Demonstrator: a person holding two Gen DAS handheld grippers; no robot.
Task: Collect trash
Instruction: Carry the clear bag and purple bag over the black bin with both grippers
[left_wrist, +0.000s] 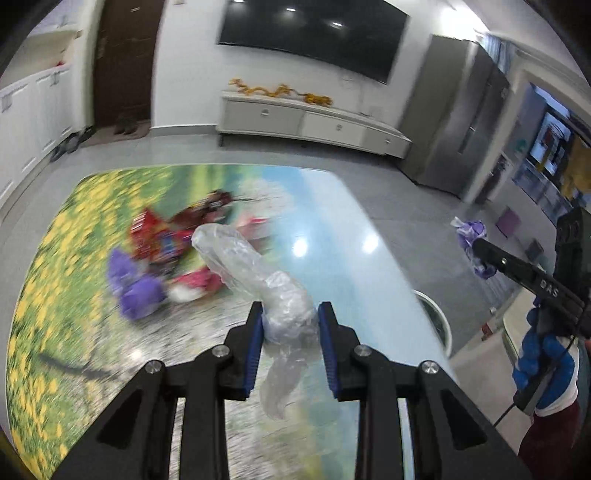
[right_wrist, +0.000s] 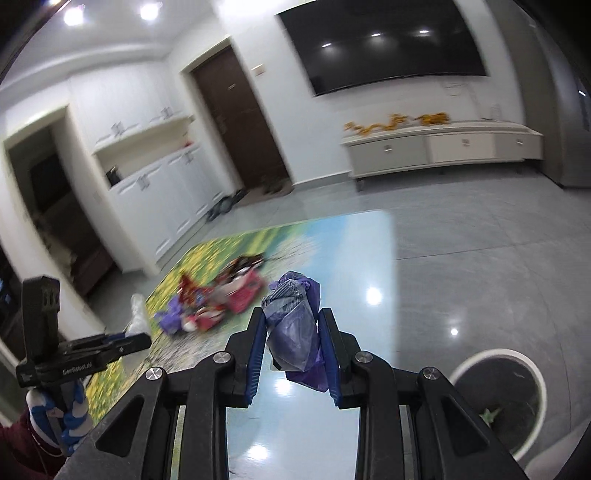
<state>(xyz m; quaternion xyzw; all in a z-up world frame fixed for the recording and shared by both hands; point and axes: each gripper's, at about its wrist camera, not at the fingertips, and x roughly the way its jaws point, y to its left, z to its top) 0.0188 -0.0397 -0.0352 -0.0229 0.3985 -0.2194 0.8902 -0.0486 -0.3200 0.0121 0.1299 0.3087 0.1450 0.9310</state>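
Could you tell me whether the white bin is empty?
Not empty: the bin has a small greenish scrap on its dark bottom in the right wrist view; little else shows inside.

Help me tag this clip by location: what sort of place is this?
Most likely a home living room: a large dark TV hangs on the wall above a low white media cabinet, with a brown entry door and shoes beside it. Trash lies on a glossy printed table.

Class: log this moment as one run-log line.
left gripper: holds clear plastic wrap | right gripper: holds purple bag | bin: floor, right
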